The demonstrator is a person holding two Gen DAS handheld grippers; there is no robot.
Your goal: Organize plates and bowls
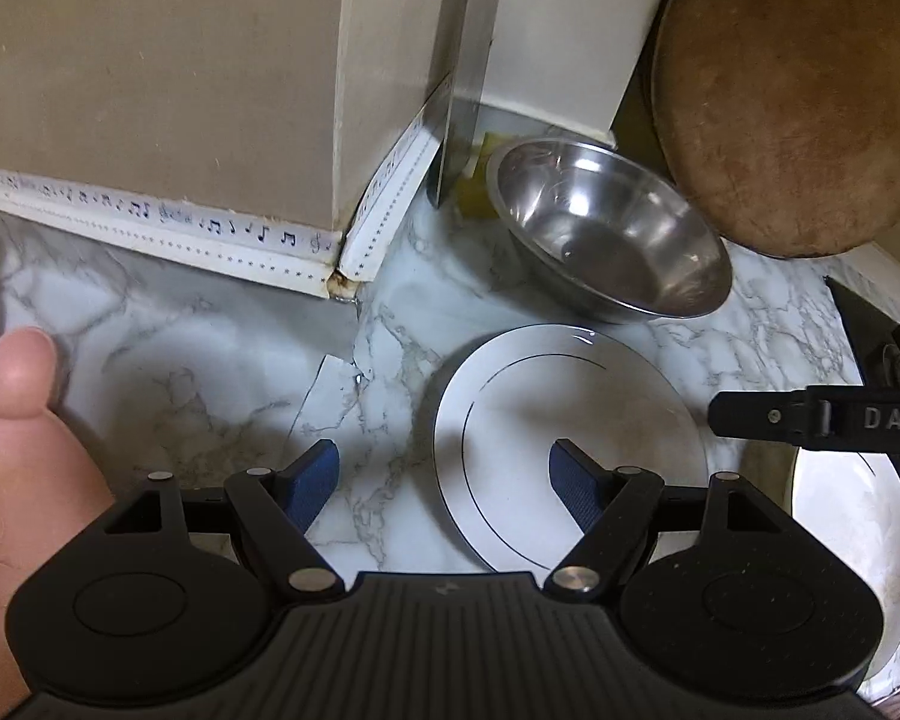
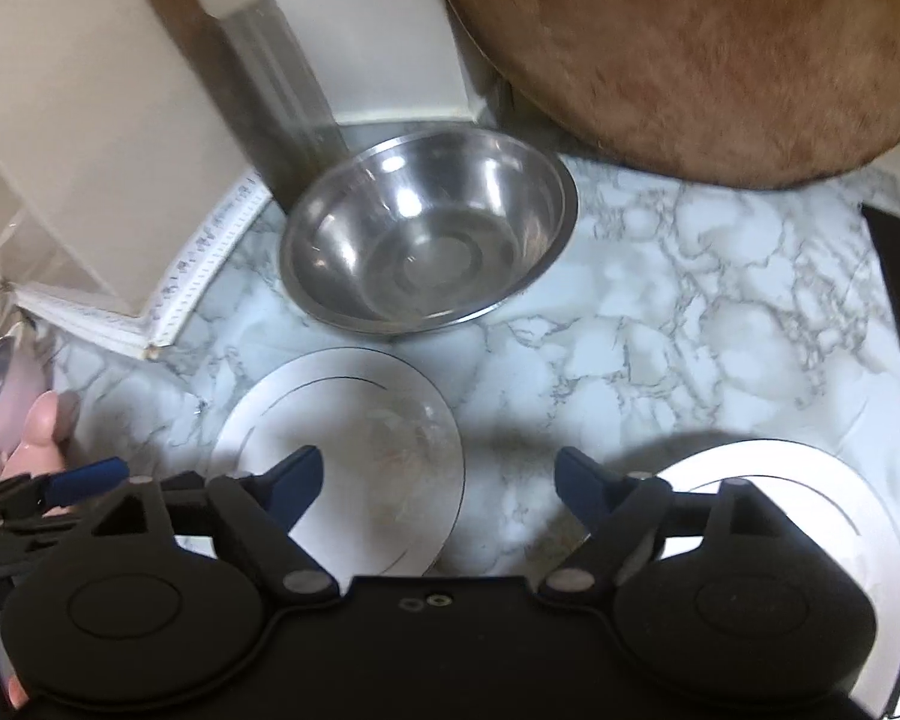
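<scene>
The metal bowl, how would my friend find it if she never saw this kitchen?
Find the big round wooden board leaning at the back of the marble counter. Just in front of it, to its left, sits the metal bowl, with a white plate right before it. It is the only shiny, deep, silver dish; the plates are flat and white.

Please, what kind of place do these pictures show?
Most likely a home kitchen counter: a marble-pattern worktop carries a steel bowl and white plates, and a round wooden chopping board leans at the back.
</scene>
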